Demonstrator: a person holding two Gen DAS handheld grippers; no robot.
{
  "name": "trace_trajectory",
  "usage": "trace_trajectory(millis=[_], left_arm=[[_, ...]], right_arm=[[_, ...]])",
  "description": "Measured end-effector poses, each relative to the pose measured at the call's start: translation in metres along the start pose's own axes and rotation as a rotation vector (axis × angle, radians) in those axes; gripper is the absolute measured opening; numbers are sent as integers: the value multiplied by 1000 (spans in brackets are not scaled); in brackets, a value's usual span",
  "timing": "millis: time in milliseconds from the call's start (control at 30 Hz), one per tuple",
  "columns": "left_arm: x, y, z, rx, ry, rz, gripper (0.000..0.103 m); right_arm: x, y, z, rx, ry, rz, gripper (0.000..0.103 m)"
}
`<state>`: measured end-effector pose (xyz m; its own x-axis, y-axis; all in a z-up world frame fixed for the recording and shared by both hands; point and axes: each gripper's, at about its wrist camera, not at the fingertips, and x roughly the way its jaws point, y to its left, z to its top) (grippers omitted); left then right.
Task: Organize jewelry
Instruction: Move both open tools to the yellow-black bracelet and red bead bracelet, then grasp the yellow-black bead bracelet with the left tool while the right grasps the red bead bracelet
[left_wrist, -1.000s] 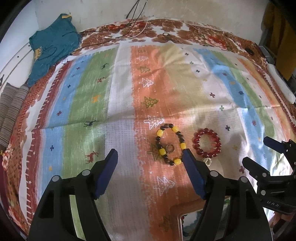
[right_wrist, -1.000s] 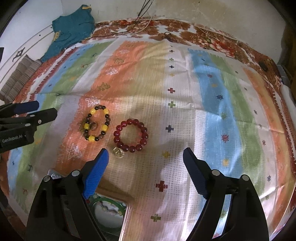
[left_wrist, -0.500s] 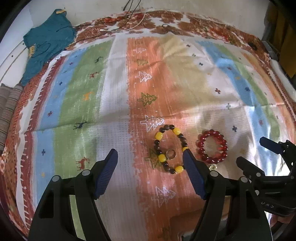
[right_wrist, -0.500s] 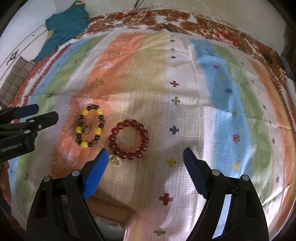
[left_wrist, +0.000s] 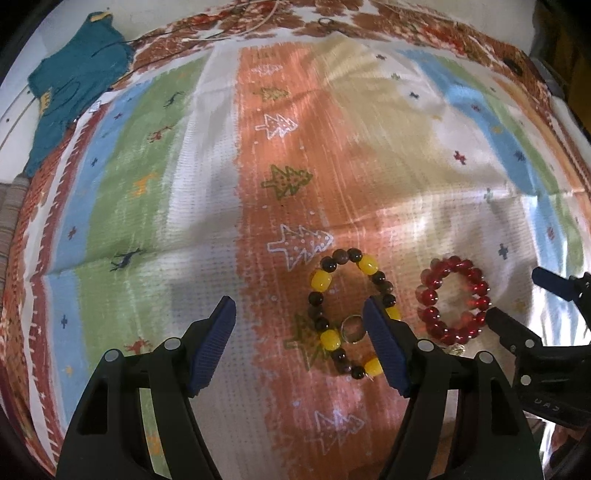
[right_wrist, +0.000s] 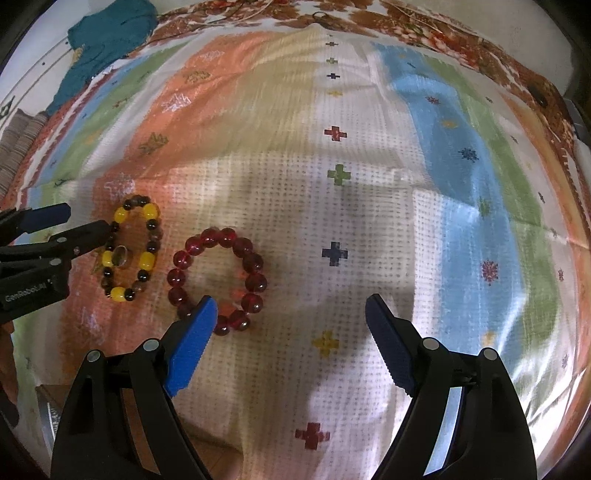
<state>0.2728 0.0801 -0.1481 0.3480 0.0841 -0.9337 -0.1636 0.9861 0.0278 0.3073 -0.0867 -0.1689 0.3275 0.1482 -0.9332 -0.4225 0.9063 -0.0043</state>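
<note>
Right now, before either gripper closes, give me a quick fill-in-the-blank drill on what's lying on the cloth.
1. The bracelet nearest the right gripper has beads of one colour: ____.
2. The small ring lies ____ the yellow-and-dark bracelet.
3. Both the left gripper and the right are ____.

Missing words: red; inside; open

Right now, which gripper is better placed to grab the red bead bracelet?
Right. The right gripper is open with one finger already over the red bead bracelet; the left gripper sits nearer the yellow-and-brown bracelet.
</note>
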Motion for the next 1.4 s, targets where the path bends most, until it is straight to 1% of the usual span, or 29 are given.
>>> trace_trajectory(millis=[133,200,300,400,433,467,500,533,567,600,633,667,700,733,767,800,833,1100,1233,1400], left_arm=[[5,4,5,-25,11,-29,70],[9,4,7,-29,17,-29,70],[15,4,8,-26,35,-28,61],[22,4,8,-21,46,-26,58],[24,4,9,-19,50,-30,54],[26,3,9,-16,53,-31,52],[28,1,9,-5,49,-18,47],[29,0,8,6,44,0,39],[30,-1,7,12,42,8,35],[31,0,5,16,41,11,29],[31,0,4,21,39,13,21],[32,1,3,27,38,18,18],[31,3,2,29,37,20,12],[31,5,1,29,36,19,12],[30,6,0,27,38,15,12],[29,7,0,26,39,15,12],[28,7,-1,24,41,18,11],[-1,11,-4,2,10,14,11],[-11,12,-7,23,-2,47,11],[-29,12,-7,24,-26,23,11]], right_arm=[[3,-2,2,11,-4,-4,82],[7,-3,3,14,9,1,82],[12,0,3,-7,17,-4,82],[15,1,4,-9,19,-9,82],[16,1,4,-11,21,-12,82],[18,2,4,-23,25,-19,82],[19,4,4,-37,26,-30,76],[20,5,4,-50,26,-36,68],[20,5,4,-55,27,-37,66],[20,4,5,-55,28,-35,60],[20,4,5,-56,29,-31,52],[19,4,5,-61,28,-28,47],[18,4,4,-63,27,-26,38],[17,3,3,-68,26,-21,29],[17,3,3,-69,24,-18,25],[16,2,2,-66,23,-11,19],[16,2,2,-64,22,-6,15],[0,-4,4,-40,-27,3,14],[-11,-2,3,-42,-45,6,14],[-29,-2,3,-37,-79,13,14]])
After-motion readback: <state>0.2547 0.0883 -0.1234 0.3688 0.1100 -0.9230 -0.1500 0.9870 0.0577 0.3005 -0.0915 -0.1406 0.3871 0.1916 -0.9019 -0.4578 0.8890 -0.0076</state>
